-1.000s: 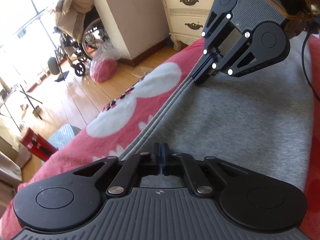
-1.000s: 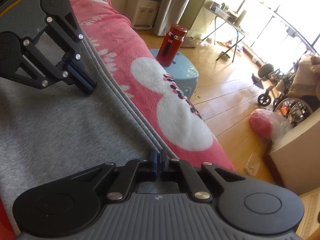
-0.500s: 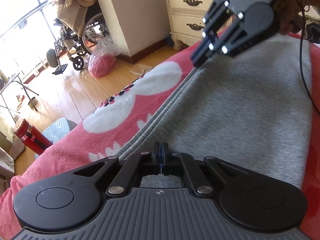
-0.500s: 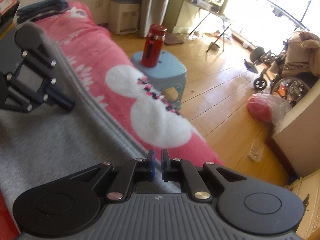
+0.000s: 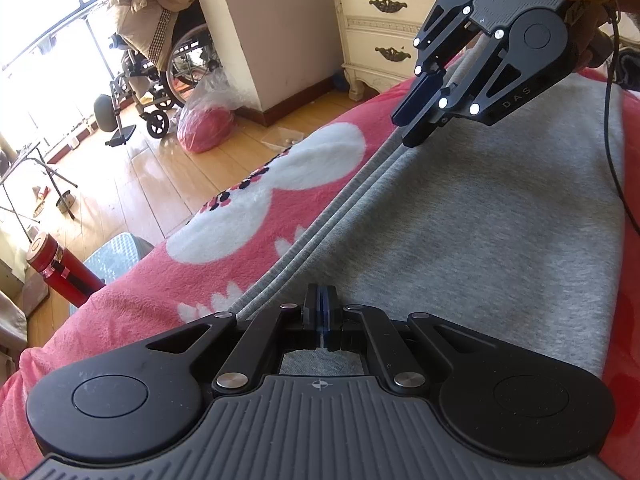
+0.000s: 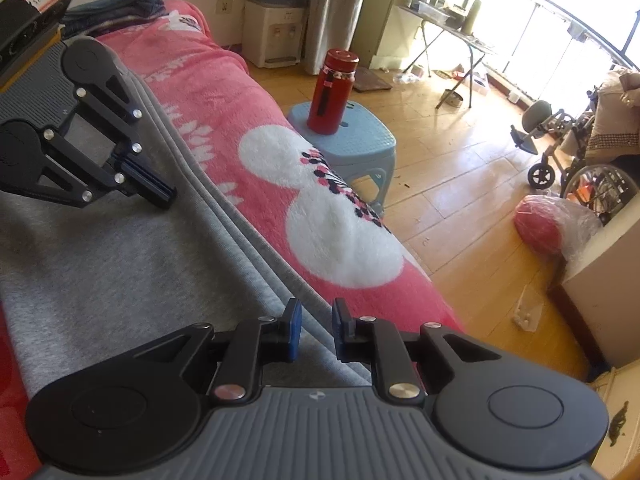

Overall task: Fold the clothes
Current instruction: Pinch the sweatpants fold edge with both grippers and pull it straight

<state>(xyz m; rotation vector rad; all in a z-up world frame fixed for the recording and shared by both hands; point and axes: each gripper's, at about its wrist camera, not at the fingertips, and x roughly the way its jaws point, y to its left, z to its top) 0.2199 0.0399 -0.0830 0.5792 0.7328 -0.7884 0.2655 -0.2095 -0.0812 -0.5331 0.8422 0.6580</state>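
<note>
Left gripper clamped shut, apparently on folded grey fleece garment by pink blanket's edge; right gripper just parted, empty. Risk: stacked hems slipping apart unpinned.

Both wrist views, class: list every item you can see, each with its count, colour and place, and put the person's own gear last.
garment: one, grey, folded flat on the blanket
blanket: one, pink with white patches, covering the bed
bottle: one, red, standing on the stool
stool: one, light blue, beside the bed
nightstand: one, cream, by the wall
wheelchair: one, dark frame, draped with beige cloth, near the window
bagged bundle: one, red in clear plastic, on the wooden floor
water dispenser: one, white, against the wall
left claw: one, black, shut, over the garment's edge
right claw: one, black, just been opening, nothing gripped
</note>
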